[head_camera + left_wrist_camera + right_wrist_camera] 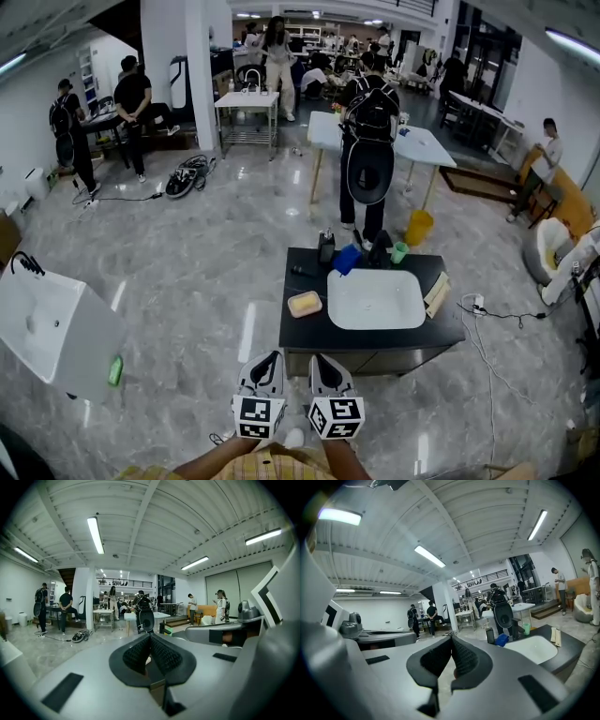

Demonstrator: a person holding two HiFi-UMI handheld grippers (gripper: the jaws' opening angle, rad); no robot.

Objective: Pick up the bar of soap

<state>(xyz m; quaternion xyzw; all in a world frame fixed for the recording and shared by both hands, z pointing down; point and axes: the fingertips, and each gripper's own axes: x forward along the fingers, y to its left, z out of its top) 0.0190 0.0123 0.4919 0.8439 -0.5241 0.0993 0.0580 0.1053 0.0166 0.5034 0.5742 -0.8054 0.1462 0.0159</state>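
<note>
The left hand-held gripper (150, 635) is closed: in the left gripper view its two ribbed black pads meet at their tips with nothing between them. The right hand-held gripper (452, 637) is closed in the same way, pads together at the tips and empty. In the head view both hang side by side, close to each other, over the grey floor (187, 272) just short of the near edge of the black table (375, 339), the left (269, 360) and the right (324, 360) both pointing toward it and touching nothing. The bar of soap (305, 303), pale orange, lies flat on the table's left part, just beside the left edge of the white basin (375, 298) set into the top, and well apart from either gripper. Its long axis runs roughly across the head view, from left to right, with the right end turned slightly toward the far side of the table. At the far edge stand a black bottle (325, 247), a blue object (346, 259) and a green cup (399, 251).
</note>
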